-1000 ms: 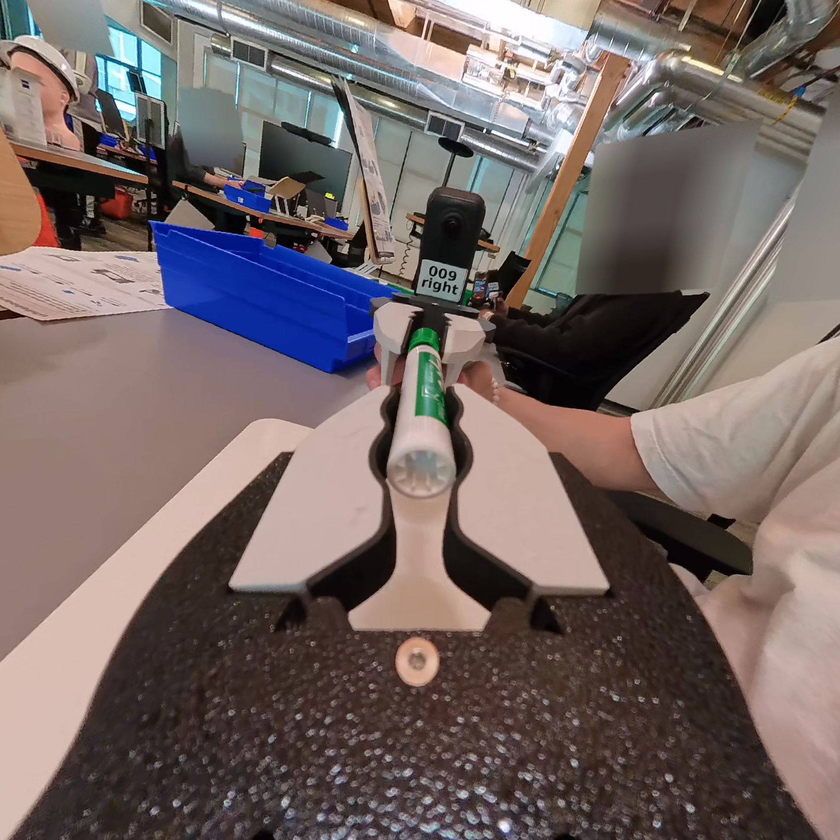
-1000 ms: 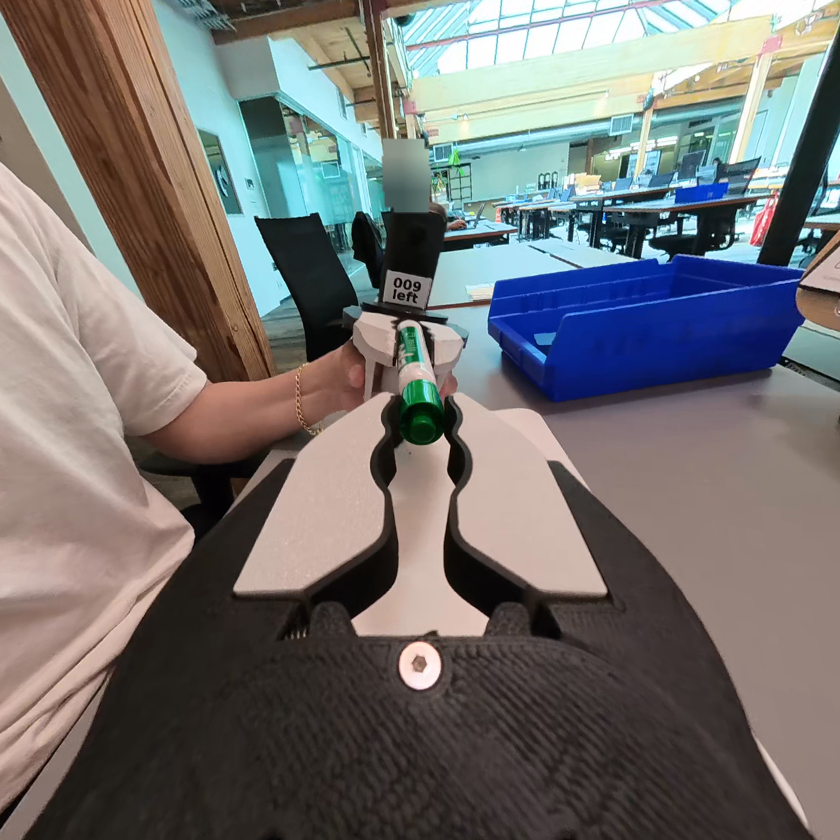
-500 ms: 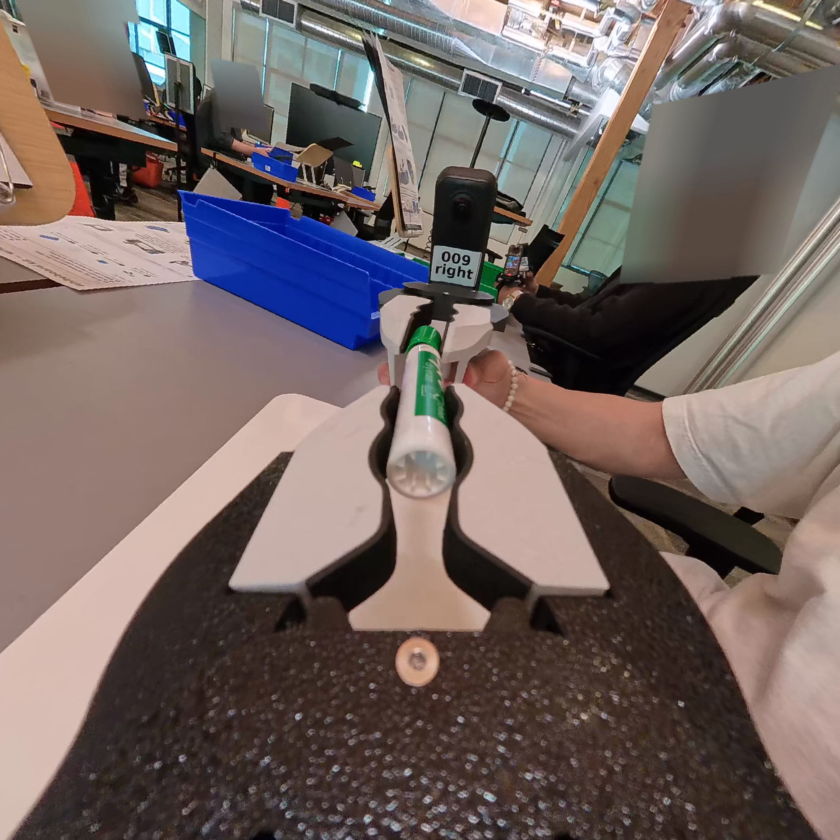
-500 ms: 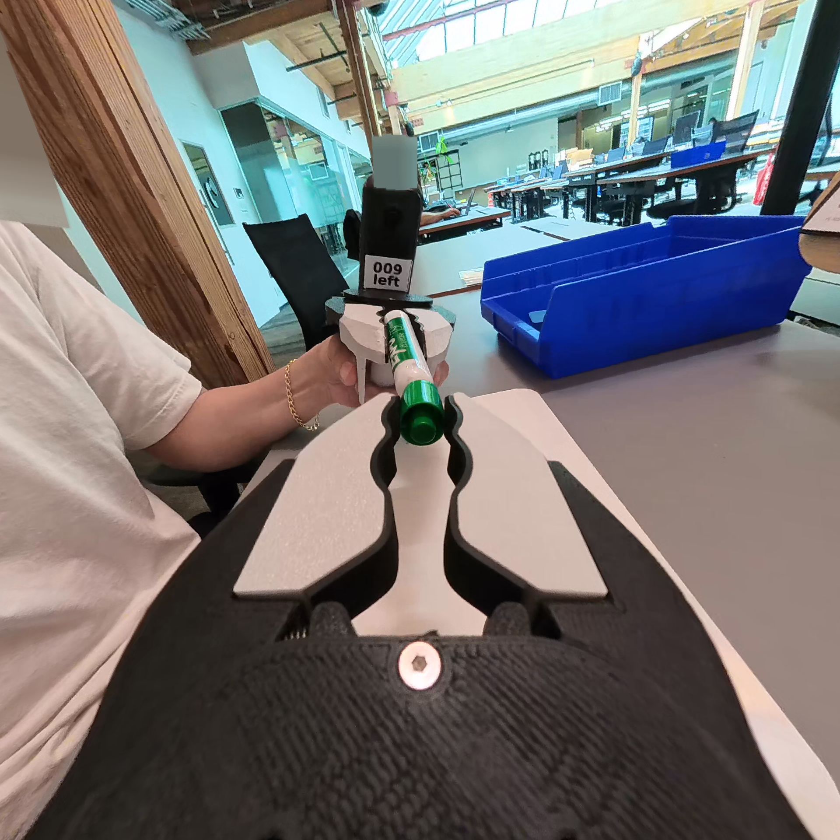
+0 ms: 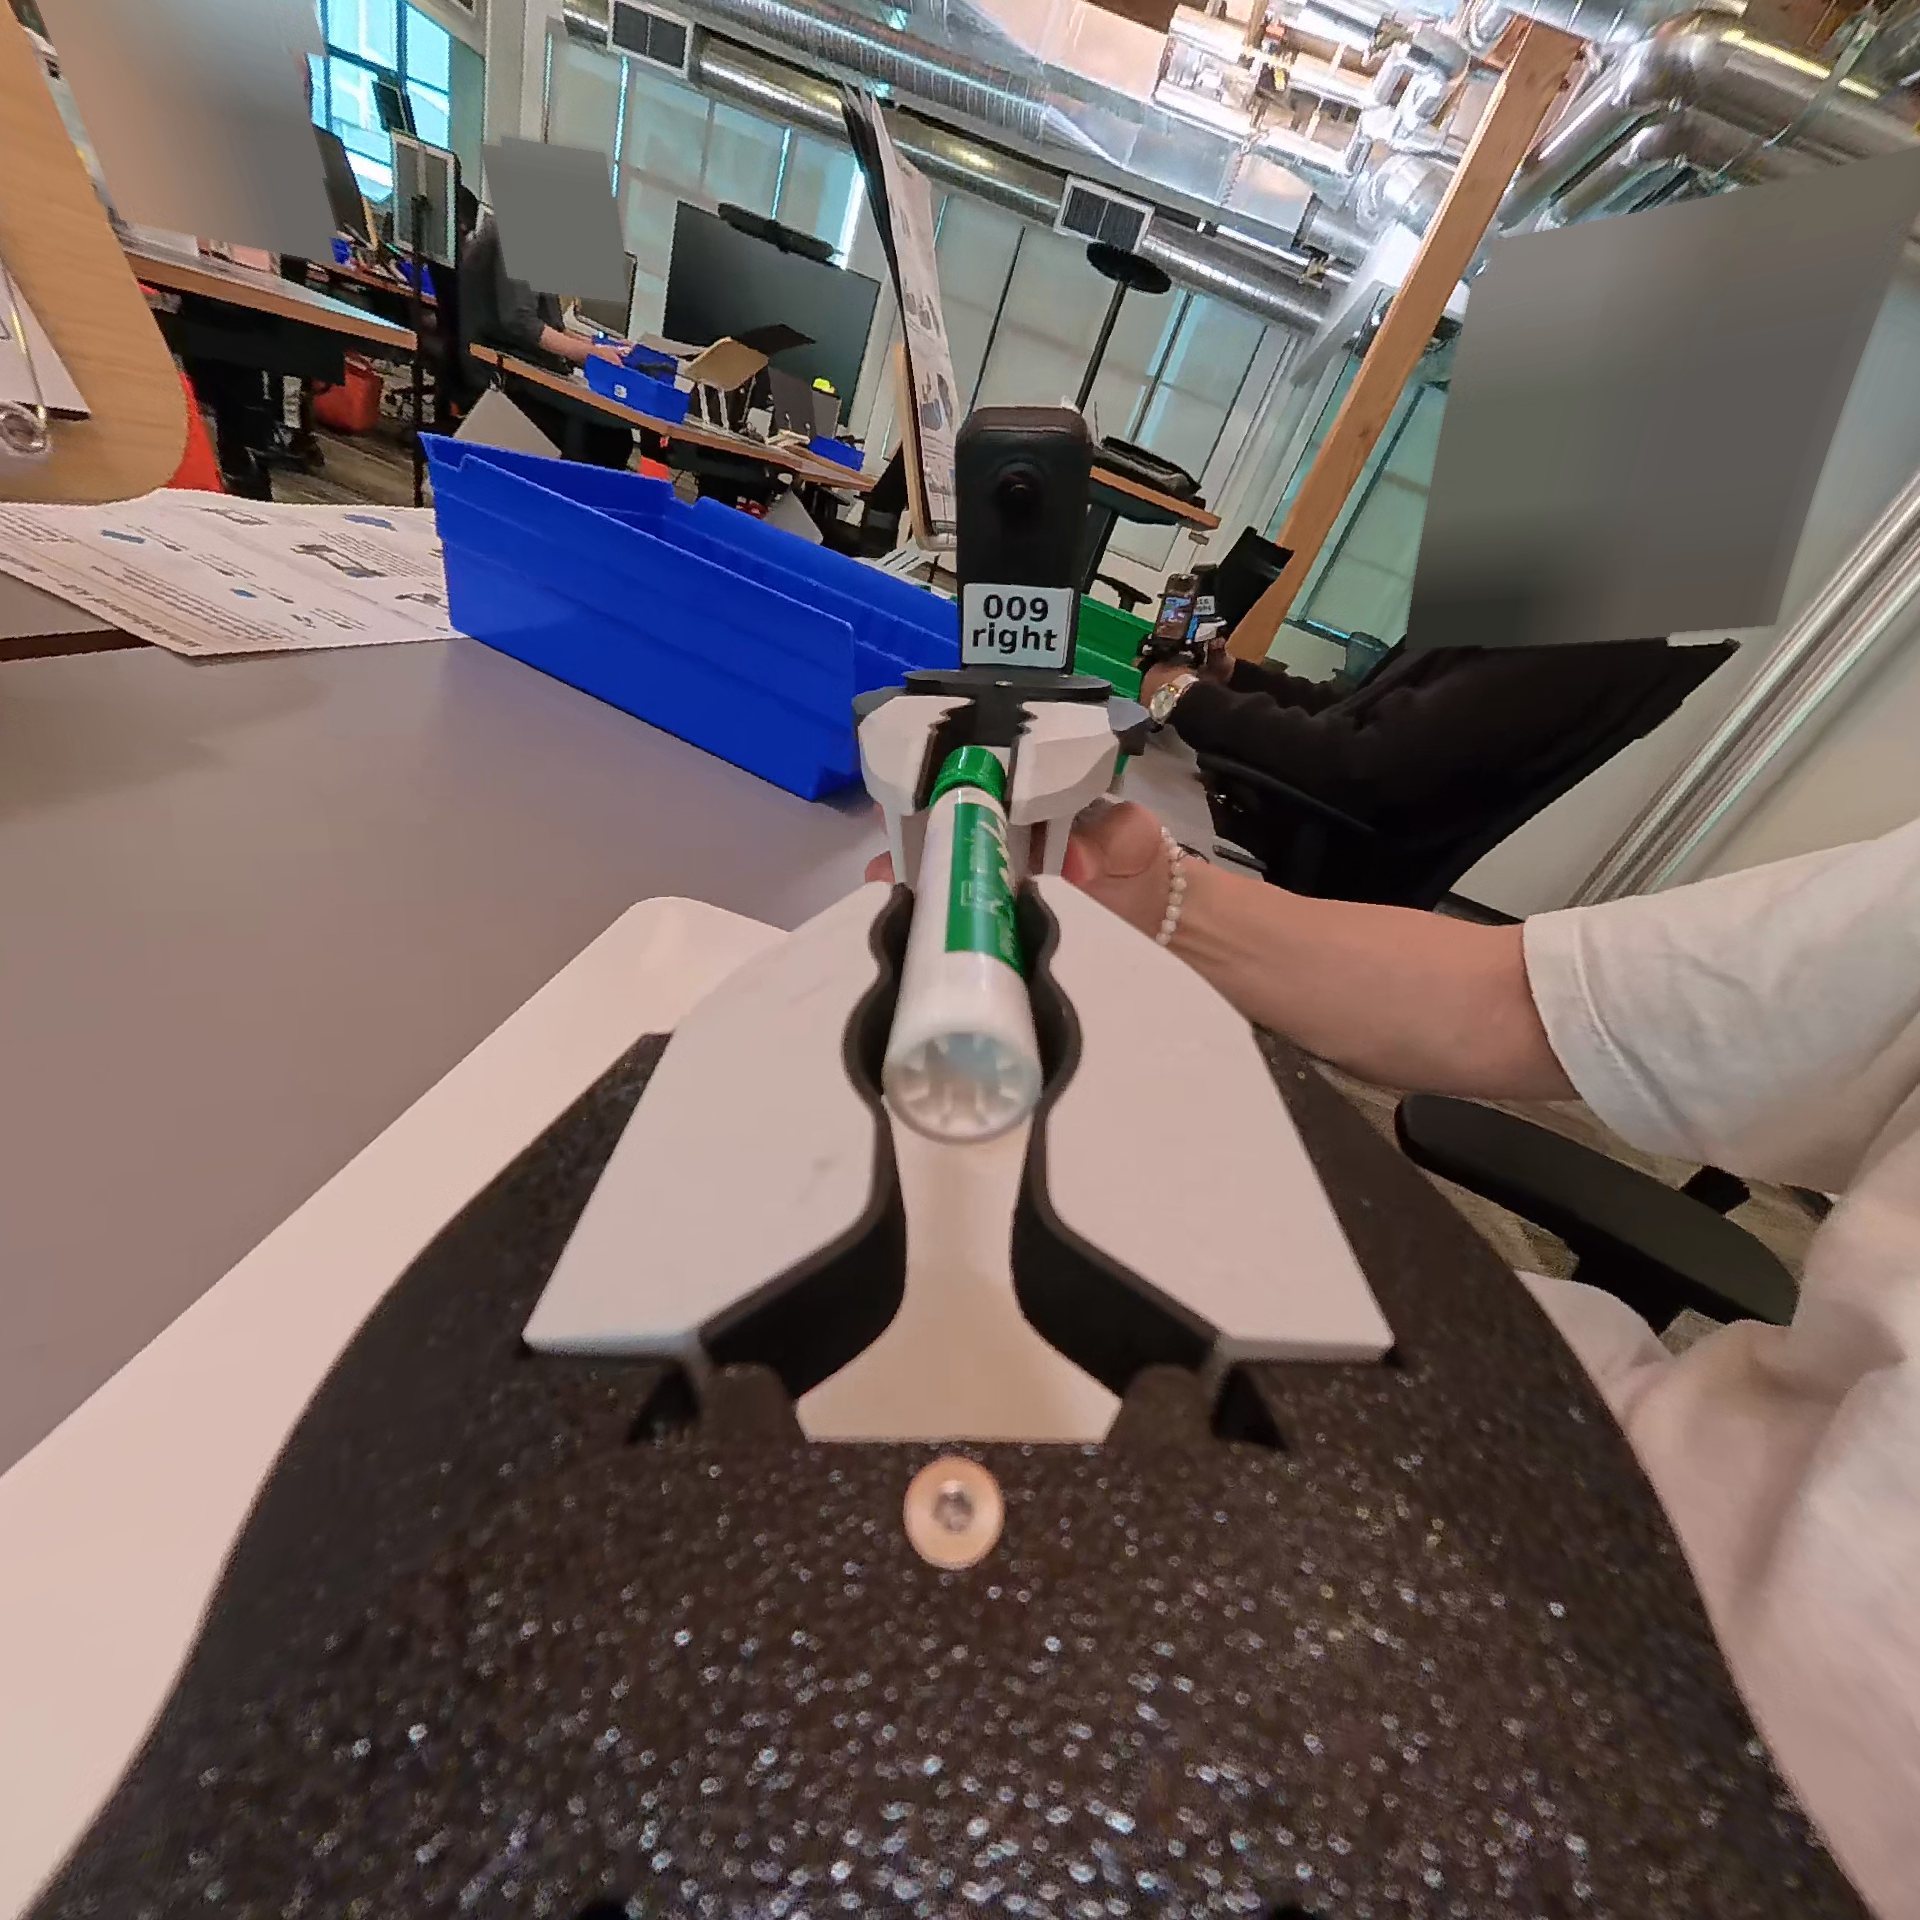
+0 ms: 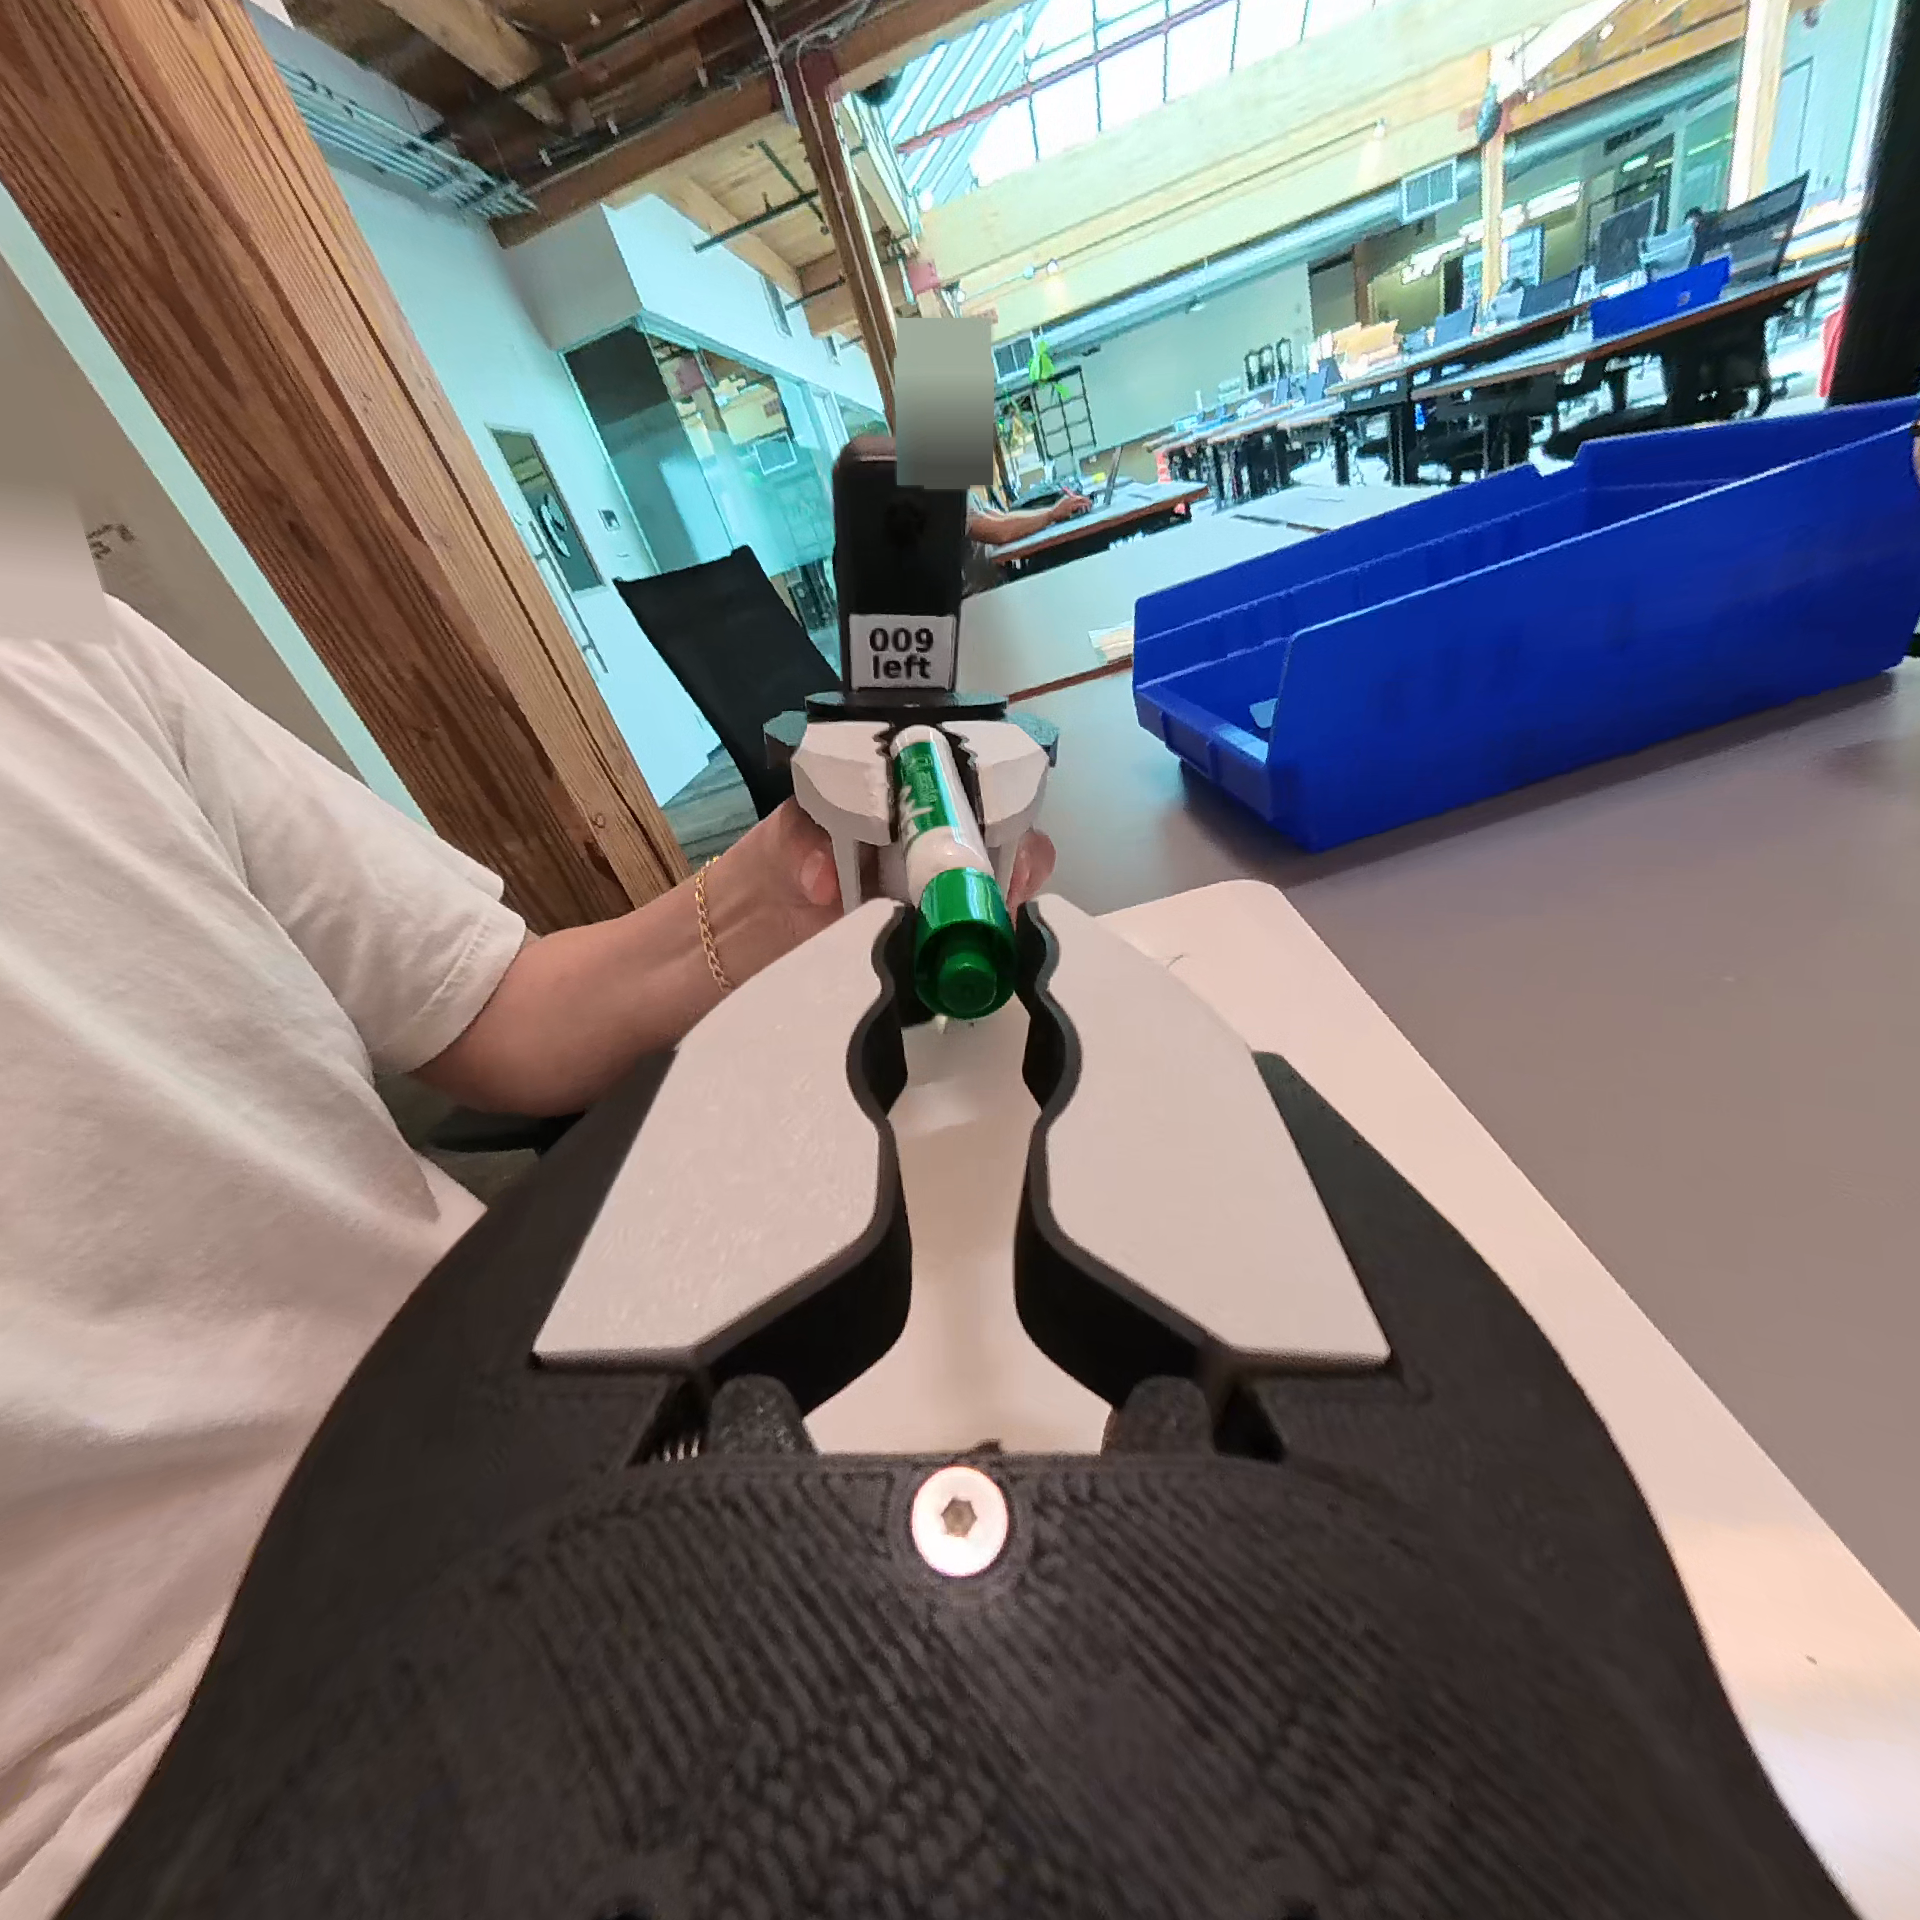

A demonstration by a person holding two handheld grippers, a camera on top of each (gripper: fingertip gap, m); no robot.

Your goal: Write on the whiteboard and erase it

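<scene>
A green-capped marker [image 5: 961, 935] with a white barrel is held level between my two grippers, which face each other above the whiteboard [image 5: 312, 1299]. My left gripper [image 5: 964, 914] is shut on the white barrel, whose butt end points at the camera. My right gripper [image 6: 961, 920] is shut on the green cap [image 6: 961, 956]. The right gripper also shows across in the left wrist view [image 5: 982, 790], and the left gripper in the right wrist view [image 6: 920, 800]. The whiteboard [image 6: 1351, 1091] lies flat on the grey table [image 6: 1610, 987], its visible part blank.
A blue bin [image 5: 644, 613] stands on the table beyond the whiteboard and also shows in the right wrist view [image 6: 1507, 707]. A printed sheet [image 5: 208, 571] lies at the far left. A wooden post [image 6: 260, 416] and a black chair [image 6: 727, 644] stand behind the person's arm. Some 5 cm of space lies between my two pairs of fingers.
Both grippers have shifted and tilted slightly together with the marker between them. The grip on barrel and cap looks the same.
</scene>
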